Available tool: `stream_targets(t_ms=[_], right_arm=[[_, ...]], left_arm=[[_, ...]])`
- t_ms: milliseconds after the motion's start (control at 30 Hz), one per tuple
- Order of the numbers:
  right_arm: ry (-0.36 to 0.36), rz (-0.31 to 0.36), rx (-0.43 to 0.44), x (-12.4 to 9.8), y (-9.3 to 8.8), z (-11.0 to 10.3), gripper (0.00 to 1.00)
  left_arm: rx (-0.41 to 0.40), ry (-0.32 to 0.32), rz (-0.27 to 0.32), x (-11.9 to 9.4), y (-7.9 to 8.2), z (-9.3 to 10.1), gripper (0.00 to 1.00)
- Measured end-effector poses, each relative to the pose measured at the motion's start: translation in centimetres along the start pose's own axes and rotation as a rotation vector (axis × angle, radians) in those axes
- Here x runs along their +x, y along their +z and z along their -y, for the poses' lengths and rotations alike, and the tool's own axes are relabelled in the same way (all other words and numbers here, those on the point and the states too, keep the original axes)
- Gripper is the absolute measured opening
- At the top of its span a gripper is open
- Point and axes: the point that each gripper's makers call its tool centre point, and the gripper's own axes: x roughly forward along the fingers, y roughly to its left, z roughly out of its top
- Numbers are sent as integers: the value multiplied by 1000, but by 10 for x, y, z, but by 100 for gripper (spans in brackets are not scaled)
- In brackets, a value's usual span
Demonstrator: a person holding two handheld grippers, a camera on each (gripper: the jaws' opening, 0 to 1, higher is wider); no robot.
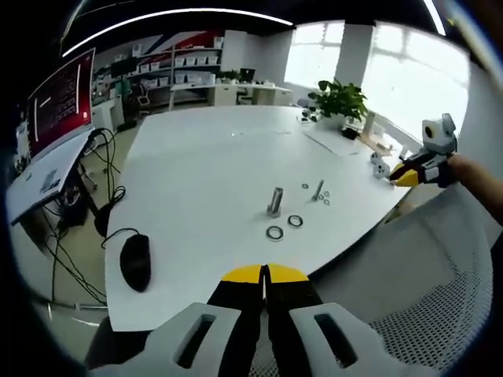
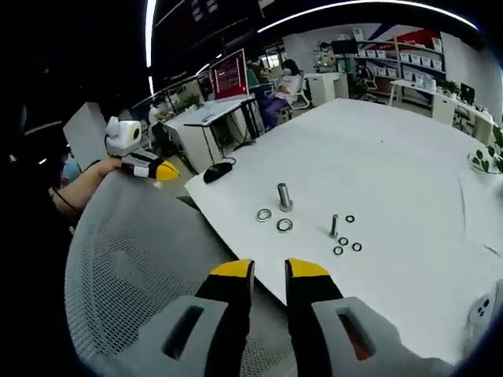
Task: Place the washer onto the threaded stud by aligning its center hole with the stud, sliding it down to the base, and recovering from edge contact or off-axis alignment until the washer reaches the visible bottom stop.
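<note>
A threaded stud (image 1: 275,202) (image 2: 284,196) stands upright on the white table (image 1: 204,157) (image 2: 409,157). Two large washers (image 1: 274,232) (image 2: 263,214) lie flat beside its base, the second one (image 1: 295,221) (image 2: 284,225) close by. My left gripper (image 1: 263,273) (image 2: 161,170) is shut with nothing in it, hanging off the table's near edge. Held over a chair, my right gripper (image 2: 269,271) (image 1: 409,174) is open and empty. Both grippers are well away from the stud and washers.
A thinner bolt (image 1: 319,190) (image 2: 333,226) with several small washers (image 2: 343,241) stands near the stud. A black mouse (image 1: 135,261) (image 2: 218,171) lies at the table's corner. A grey mesh chair (image 1: 440,267) (image 2: 149,259) is beside the table edge. A potted plant (image 1: 339,100) stands at the far side.
</note>
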Motion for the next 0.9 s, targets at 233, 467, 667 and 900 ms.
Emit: stream_targets(t_ms=[233,467,667,900], right_arm=[[72,-93,-138,19,3,-4,9],[157,-227,-308,41,-3,-12,3],[172,-299,-406,58,-2,-10,7],[188,-359,-475,78,-1,-11,18]], left_arm=[[1,13,-12,0,-2,-1,0],[-3,24,-17,0,-3,-3,0],[-17,39,-20,-2,-5,-4,0],[-22,50,-29,-1,-6,-7,0]])
